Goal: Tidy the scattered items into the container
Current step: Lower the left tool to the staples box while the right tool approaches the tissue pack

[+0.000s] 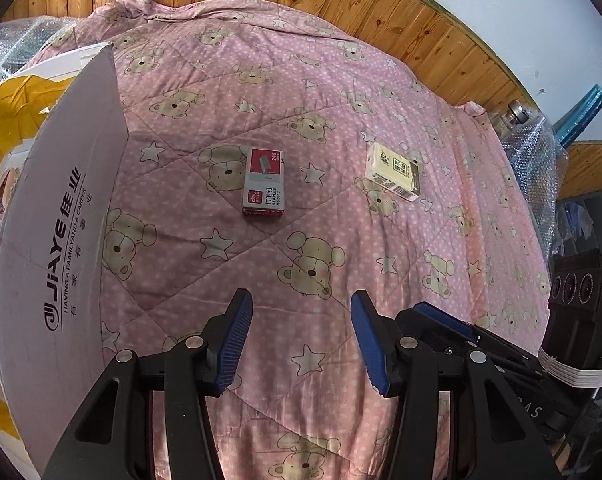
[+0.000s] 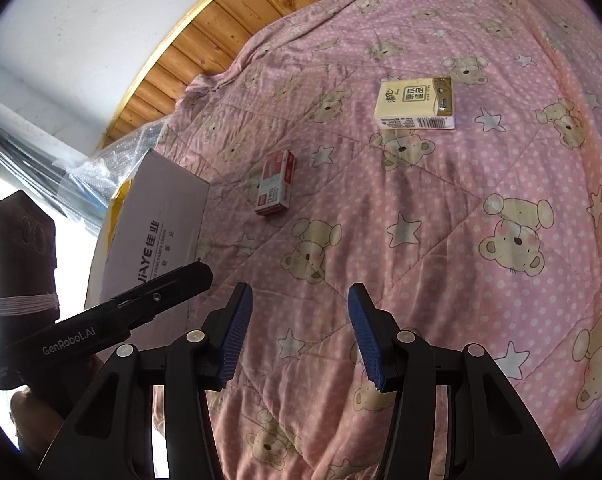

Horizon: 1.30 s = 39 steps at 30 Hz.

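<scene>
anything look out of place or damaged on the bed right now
Nothing looks damaged or spilled. Two items lie loose on the pink quilt instead of in the cardboard box: a red staples box near it and a cream tissue pack farther right, both flat and intact. Both the left gripper and right gripper are open and empty.

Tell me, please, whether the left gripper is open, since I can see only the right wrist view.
Observer: Yes. The left wrist view shows the left gripper open, with nothing between its fingers.
Operator: Thank you. What lies ahead of it?
Observer: The staples box lies almost straight ahead, flat on the quilt.
Operator: Is there anything past the tissue pack on that side?
Observer: Beyond the tissue pack, bubble wrap sits at the quilt's edge.
</scene>
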{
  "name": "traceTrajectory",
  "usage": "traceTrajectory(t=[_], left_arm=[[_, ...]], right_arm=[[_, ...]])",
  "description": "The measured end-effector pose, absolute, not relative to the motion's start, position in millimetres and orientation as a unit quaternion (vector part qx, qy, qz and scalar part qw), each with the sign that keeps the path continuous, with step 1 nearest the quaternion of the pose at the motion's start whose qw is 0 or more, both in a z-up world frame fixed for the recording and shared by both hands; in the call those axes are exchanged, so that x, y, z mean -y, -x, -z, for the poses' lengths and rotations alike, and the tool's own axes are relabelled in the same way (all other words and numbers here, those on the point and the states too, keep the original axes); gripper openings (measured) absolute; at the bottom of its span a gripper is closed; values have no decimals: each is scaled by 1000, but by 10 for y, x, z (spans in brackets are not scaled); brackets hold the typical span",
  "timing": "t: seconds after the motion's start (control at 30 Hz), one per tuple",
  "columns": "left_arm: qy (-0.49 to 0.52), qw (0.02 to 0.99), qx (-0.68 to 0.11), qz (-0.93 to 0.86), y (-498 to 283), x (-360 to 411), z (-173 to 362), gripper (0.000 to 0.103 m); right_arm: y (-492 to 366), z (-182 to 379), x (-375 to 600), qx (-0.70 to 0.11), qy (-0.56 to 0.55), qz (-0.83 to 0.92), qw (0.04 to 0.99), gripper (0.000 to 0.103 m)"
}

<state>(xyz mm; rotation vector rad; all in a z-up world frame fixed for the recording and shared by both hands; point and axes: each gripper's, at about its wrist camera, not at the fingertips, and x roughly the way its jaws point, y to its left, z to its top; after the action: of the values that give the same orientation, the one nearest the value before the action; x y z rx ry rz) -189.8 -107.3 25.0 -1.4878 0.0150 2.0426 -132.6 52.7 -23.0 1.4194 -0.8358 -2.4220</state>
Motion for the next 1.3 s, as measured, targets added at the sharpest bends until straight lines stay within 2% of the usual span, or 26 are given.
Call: traceTrajectory(t=[1.23,1.3], left_arm=[[603,269,8,-751,2793,532,326,53],[599,269,9,-754,2826,519,329,56]], right_arm=[[2392,517,-1492,281,-491,824,32,53],[2459,543,-1532,282,-491,824,28,53]])
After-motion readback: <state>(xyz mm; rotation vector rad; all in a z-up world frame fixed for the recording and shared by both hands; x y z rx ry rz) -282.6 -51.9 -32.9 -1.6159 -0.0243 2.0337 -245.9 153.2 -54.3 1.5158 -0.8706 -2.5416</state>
